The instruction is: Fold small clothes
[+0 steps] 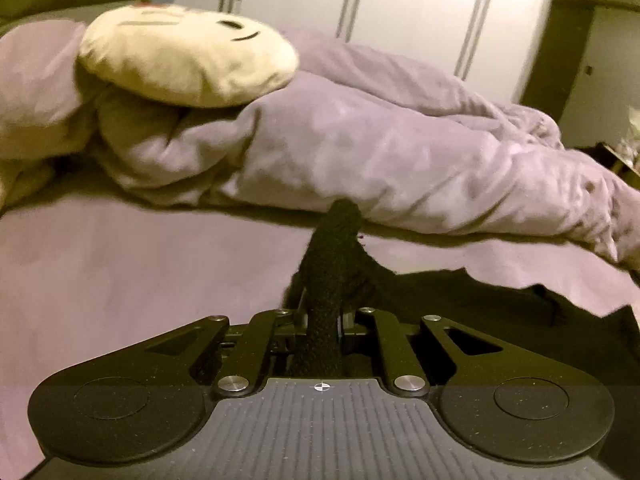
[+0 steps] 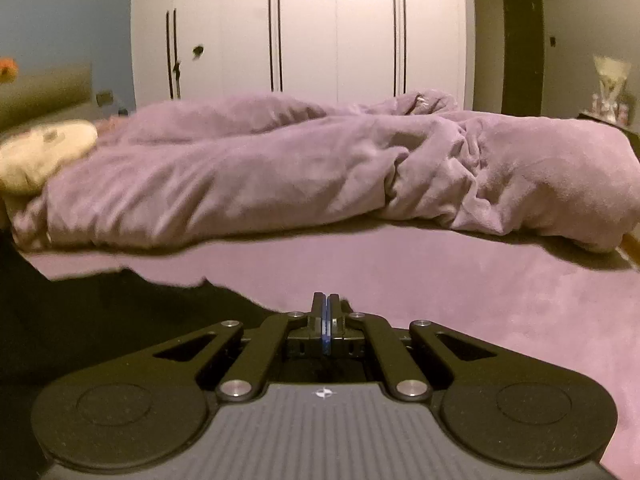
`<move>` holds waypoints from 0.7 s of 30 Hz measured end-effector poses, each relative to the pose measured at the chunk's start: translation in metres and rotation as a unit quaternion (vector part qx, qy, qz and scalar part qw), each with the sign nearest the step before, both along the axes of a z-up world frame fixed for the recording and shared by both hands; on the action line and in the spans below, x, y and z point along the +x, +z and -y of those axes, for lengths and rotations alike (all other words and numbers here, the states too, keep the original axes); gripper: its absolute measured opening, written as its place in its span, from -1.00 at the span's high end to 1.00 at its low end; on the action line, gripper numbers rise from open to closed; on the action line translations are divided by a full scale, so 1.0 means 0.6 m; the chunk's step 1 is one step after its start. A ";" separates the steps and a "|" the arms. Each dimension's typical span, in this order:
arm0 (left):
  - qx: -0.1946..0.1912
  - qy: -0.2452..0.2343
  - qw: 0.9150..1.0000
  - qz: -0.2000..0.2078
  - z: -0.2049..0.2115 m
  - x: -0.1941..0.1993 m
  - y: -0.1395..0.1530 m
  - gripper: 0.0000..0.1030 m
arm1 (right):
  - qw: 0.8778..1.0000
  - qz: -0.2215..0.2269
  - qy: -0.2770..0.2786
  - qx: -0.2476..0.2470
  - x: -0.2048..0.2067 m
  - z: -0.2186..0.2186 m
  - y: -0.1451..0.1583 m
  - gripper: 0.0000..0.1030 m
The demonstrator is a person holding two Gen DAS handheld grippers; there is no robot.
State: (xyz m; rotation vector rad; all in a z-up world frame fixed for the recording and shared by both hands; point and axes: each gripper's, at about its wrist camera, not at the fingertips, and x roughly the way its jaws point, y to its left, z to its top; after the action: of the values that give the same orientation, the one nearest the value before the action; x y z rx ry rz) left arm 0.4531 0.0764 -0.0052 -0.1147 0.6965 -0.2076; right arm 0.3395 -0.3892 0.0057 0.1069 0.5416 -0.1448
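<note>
**Fold Status: Garment Gripped, First Fold Not Yet Complete**

While both grippers are clenched, only one grasp can be confirmed from the views. The left gripper (image 1: pixel 325 312) is clamped on a bunched, rope-like strip of the black garment (image 1: pixel 460 300), which stands up between its jaws and rises past them. The right gripper (image 2: pixel 327 312) shows its blue pads pressed flat together; the dark cloth lies just beside and under its tips, but whether any edge of it is pinched there cannot be told.

Progress, as a judgement: the task is at an early stage. The black garment lies spread and uneven on the near part of the bed (image 2: pixel 500 300), its ragged far edge running across the sheet. No finished fold line is visible, and no folded stack is in view. Remaining steps appear to be: carry the gripped edge over, lay it flat, repeat to final size.

Count, near to far:

- Grippers: two, one per hand.
- Black garment: one visible; no other small clothes can be made out.
- Bed: one, carrying the garment on its near side.
- Crumpled lilac duvet (image 2: pixel 280 172): one, heaped along the far side of the bed, well apart from the garment.
- Cream plush cushion (image 1: pixel 188 60): one, resting on the duvet toward the far left corner.
- White wardrobe (image 2: pixel 304 28): one, behind the bed.
</note>
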 end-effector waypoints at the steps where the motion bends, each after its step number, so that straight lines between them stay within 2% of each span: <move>1: 0.009 -0.003 1.000 -0.001 0.005 -0.001 -0.001 0.77 | 1.000 -0.010 0.000 0.018 0.005 0.008 0.000 0.93; 2: 0.015 -0.006 1.000 -0.003 0.009 -0.002 -0.003 0.77 | 0.999 -0.023 0.000 0.026 0.011 0.013 -0.004 0.88; 3: 0.017 -0.008 1.000 -0.004 0.011 -0.003 -0.007 0.77 | 0.999 -0.034 -0.002 0.026 0.018 0.017 -0.013 0.69; 4: 0.019 -0.007 1.000 -0.006 0.011 -0.004 -0.010 0.77 | 0.999 -0.045 0.000 0.023 0.025 0.020 -0.023 0.34; 6: 0.023 -0.003 1.000 -0.009 0.011 -0.004 -0.018 0.77 | 0.998 -0.065 -0.009 0.016 0.034 0.022 -0.045 0.05; 8: 0.022 0.001 1.000 -0.016 0.007 0.001 -0.025 0.77 | 0.997 -0.075 -0.011 0.021 0.044 0.027 -0.061 -0.08; 10: 0.022 0.002 1.000 -0.022 0.003 0.006 -0.031 0.77 | 0.996 -0.078 -0.007 0.035 0.053 0.034 -0.073 -0.38; 13: 0.019 0.004 0.999 -0.028 0.000 0.008 -0.037 0.76 | 0.995 -0.100 -0.011 0.022 0.071 0.036 -0.087 -0.56; 14: 0.019 0.004 0.999 -0.029 0.000 0.008 -0.038 0.76 | 0.994 -0.105 -0.012 0.025 0.074 0.038 -0.092 -0.56; 15: 0.020 0.003 0.999 -0.030 0.001 0.007 -0.039 0.76 | 0.994 -0.106 -0.017 0.029 0.076 0.041 -0.095 -0.34; 16: 0.022 0.004 0.999 -0.030 0.001 0.007 -0.041 0.77 | 0.994 -0.101 -0.013 0.035 0.075 0.041 -0.096 -0.01; 17: 0.021 0.005 0.999 -0.029 0.000 0.006 -0.041 0.76 | 0.994 -0.100 -0.011 0.032 0.073 0.035 -0.094 0.08; 18: 0.021 0.007 0.999 -0.026 -0.001 0.004 -0.040 0.77 | 0.995 -0.098 -0.010 0.019 0.071 0.028 -0.092 0.38; 21: 0.018 0.012 1.000 -0.016 -0.005 -0.001 -0.031 0.76 | 0.995 -0.089 -0.012 -0.040 0.060 0.000 -0.075 0.49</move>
State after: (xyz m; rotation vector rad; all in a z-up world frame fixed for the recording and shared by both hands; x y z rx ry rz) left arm 0.4527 0.0793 -0.0239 -0.0927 0.7299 -0.1714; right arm 0.3758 -0.3891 -0.0391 0.0231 0.7124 -0.2009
